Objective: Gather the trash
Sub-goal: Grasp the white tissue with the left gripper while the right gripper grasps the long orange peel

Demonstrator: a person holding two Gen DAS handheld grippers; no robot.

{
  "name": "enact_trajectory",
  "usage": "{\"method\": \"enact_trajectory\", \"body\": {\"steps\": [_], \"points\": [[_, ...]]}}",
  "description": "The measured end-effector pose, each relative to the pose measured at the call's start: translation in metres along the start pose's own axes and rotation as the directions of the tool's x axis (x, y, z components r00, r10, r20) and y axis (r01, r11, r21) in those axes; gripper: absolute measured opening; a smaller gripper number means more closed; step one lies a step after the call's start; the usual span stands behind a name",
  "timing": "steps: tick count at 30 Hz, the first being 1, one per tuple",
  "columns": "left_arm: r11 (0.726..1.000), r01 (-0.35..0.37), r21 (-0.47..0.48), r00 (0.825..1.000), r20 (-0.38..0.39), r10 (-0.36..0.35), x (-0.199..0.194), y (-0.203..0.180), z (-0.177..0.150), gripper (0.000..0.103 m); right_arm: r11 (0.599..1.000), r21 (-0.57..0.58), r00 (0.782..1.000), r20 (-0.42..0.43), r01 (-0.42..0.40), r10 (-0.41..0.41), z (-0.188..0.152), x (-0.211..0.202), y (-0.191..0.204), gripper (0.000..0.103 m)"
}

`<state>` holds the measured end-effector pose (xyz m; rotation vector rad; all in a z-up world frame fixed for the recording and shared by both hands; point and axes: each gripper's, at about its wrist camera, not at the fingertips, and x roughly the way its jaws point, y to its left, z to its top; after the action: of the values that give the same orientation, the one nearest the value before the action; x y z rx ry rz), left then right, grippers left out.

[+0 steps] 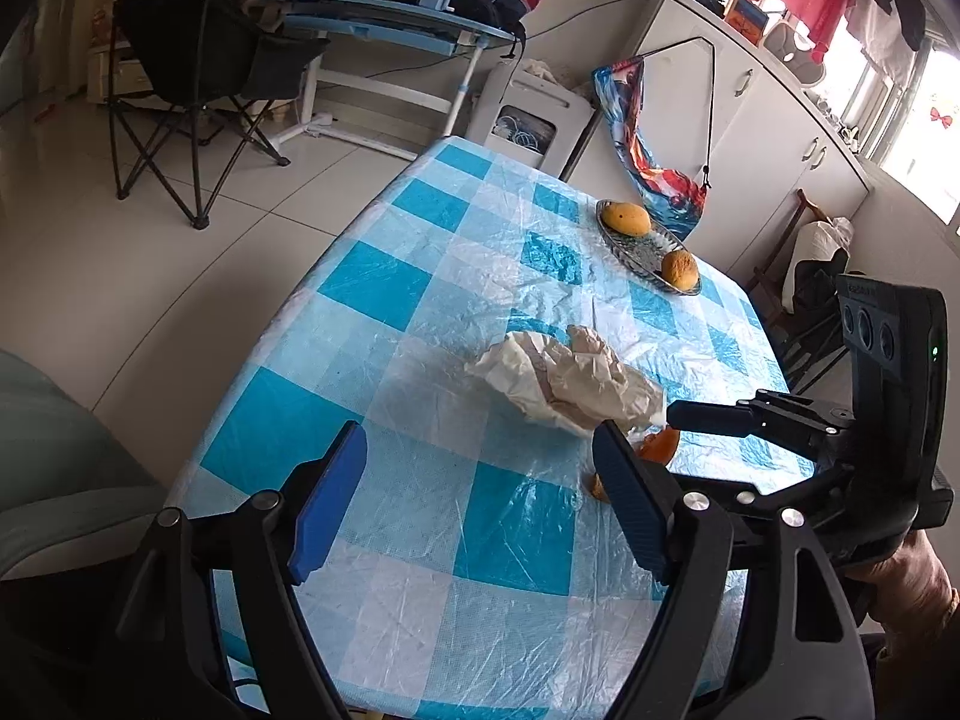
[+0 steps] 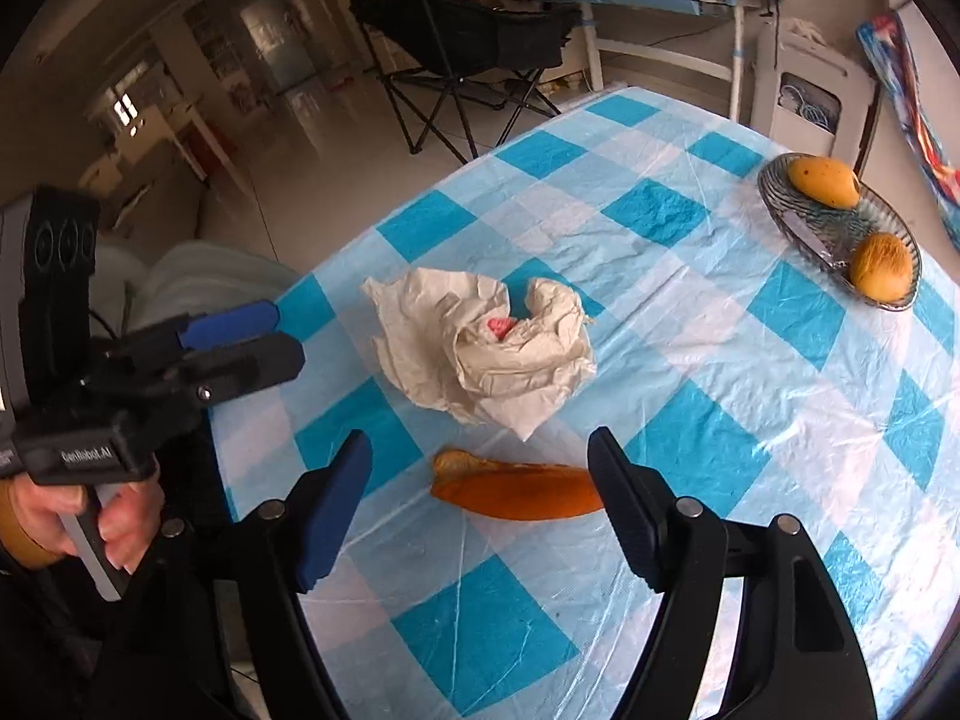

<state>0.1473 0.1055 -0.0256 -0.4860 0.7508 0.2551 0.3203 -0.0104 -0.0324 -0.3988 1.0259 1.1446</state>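
Two mangoes (image 2: 822, 181) are sat in the glass dish (image 2: 780, 204) at the far side of the checked tablecloth (image 2: 750, 420), one at each end. The crumpled paper (image 2: 480, 348) is lying mid-table, with the orange peel (image 2: 516, 486) just in front of it. The right gripper (image 2: 480, 474) is held wide open, nothing gripped, peel right between its fingers. The left gripper (image 1: 480, 462) is spread open too, empty, paper just beyond its tips.

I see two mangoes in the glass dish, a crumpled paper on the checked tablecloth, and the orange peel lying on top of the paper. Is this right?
Not quite. The orange peel lies on the checked tablecloth beside the crumpled paper, not on top of it; the right wrist view shows this. The two mangoes are indeed in the glass dish.
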Motion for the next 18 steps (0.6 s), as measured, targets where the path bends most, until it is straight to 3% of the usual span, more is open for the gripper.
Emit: {"method": "enact_trajectory", "body": {"steps": [6, 13, 18], "points": [[1.000, 0.025, 0.006, 1.000, -0.016, -0.025, 0.006, -0.006, 0.000, 0.076, 0.991, -0.106, 0.992, -0.082, 0.086, -0.095, -0.012, 0.012, 0.008, 0.069], [1.000, 0.026, -0.016, 0.999, -0.039, -0.027, 0.025, -0.024, 0.005, 0.079, 0.995, -0.024, 0.991, -0.088, 0.097, -0.098, -0.030, -0.005, -0.003, 0.033], [0.999, -0.013, -0.045, 0.999, -0.052, 0.011, 0.048, -0.032, 0.010, 0.079, 0.993, -0.014, 0.991, -0.072, 0.114, -0.114, -0.040, -0.013, -0.005, 0.031]]}}
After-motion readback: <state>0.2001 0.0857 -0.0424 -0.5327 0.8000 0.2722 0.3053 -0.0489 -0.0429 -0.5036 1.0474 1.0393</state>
